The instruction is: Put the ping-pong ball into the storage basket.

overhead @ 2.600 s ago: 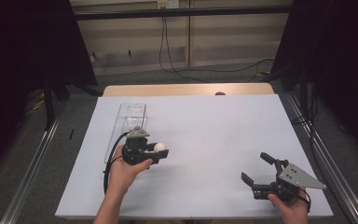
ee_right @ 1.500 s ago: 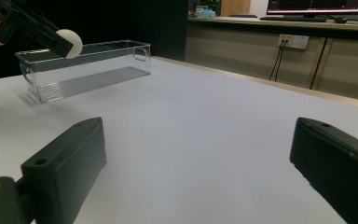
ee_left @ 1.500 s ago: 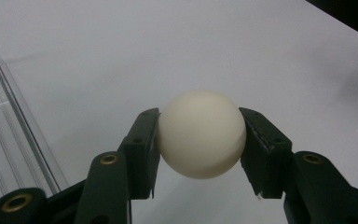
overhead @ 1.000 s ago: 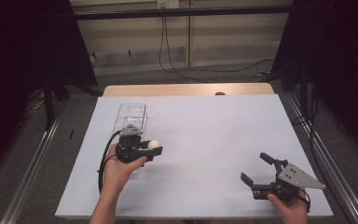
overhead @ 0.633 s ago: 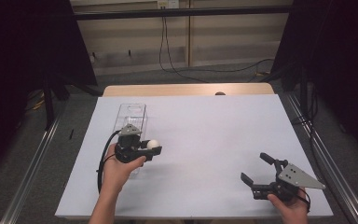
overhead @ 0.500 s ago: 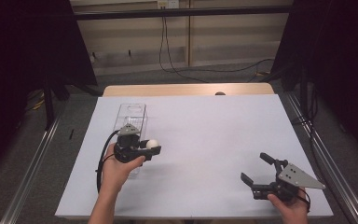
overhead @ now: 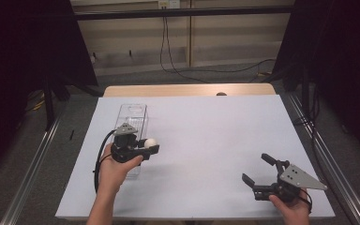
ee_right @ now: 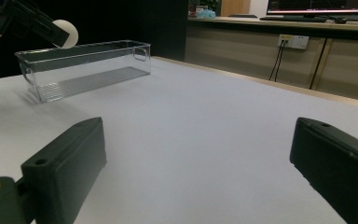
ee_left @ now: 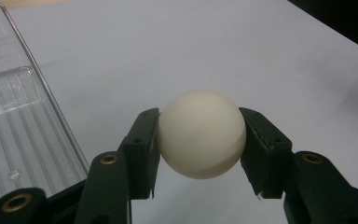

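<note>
You held one cream-white ball (ee_left: 201, 134) clamped between the two black fingers (ee_left: 140, 151) of your left gripper (overhead: 145, 146), left of centre in the high view, the ball pinched on both sides and lifted clear of the white surface (overhead: 206, 140). In the high view the ball (overhead: 150, 142) sat just right of the single clear plastic bin (overhead: 132, 116), a long, narrow box lying lengthwise toward the upper left of the frame. Your left hand (overhead: 117, 166) and the gripper's body covered the bin's near end there. In the left gripper view the bin's ribbed floor and rim (ee_left: 23, 126) filled the left edge of the frame, just beside the ball; nothing stood between them.

Your right gripper (overhead: 260, 176) waited well apart at the lower right of the high view, its two fingers (ee_right: 70, 158) spread wide and holding nothing, low over bare surface. From the right gripper view the bin (ee_right: 84, 70) stood at the upper left, with the ball (ee_right: 66, 32) hanging above its left end in the far gripper's fingers.

Counted: one ball, one bin, two grippers. Beyond the surface's far edge ran a wooden strip (overhead: 187, 90), with black cables (overhead: 178, 65) trailing down the wall at the top of the frame. Metal rails (overhead: 33, 173) flanked the surface on either side.
</note>
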`<act>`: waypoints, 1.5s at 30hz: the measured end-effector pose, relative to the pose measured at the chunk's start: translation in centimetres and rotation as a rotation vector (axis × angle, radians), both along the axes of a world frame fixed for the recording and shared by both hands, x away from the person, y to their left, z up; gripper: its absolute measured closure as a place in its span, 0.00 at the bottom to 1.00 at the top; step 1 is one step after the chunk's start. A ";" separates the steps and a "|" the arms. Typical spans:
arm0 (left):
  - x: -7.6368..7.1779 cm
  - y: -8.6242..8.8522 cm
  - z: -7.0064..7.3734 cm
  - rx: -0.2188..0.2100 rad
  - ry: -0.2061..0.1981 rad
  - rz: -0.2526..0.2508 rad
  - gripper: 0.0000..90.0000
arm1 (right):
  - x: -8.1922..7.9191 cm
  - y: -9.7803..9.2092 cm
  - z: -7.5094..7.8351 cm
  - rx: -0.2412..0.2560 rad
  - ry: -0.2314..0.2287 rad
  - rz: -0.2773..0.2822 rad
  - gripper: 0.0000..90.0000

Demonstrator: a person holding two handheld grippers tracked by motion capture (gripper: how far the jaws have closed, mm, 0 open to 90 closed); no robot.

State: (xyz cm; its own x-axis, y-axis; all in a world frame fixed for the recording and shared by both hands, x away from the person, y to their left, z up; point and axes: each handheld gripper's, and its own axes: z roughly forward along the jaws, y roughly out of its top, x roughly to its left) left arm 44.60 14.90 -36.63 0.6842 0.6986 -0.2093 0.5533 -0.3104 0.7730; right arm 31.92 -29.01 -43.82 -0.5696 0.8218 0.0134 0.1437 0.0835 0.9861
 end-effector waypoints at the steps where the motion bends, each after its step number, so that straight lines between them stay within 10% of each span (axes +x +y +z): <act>1: 0.0 0.0 0.0 -0.002 0.001 0.001 0.57 | 0.0 0.0 0.0 0.000 0.000 0.001 0.03; 45: 0.1 1.8 0.5 -0.011 -0.012 0.046 0.57 | 0.0 0.0 0.0 -0.002 -0.002 0.005 0.03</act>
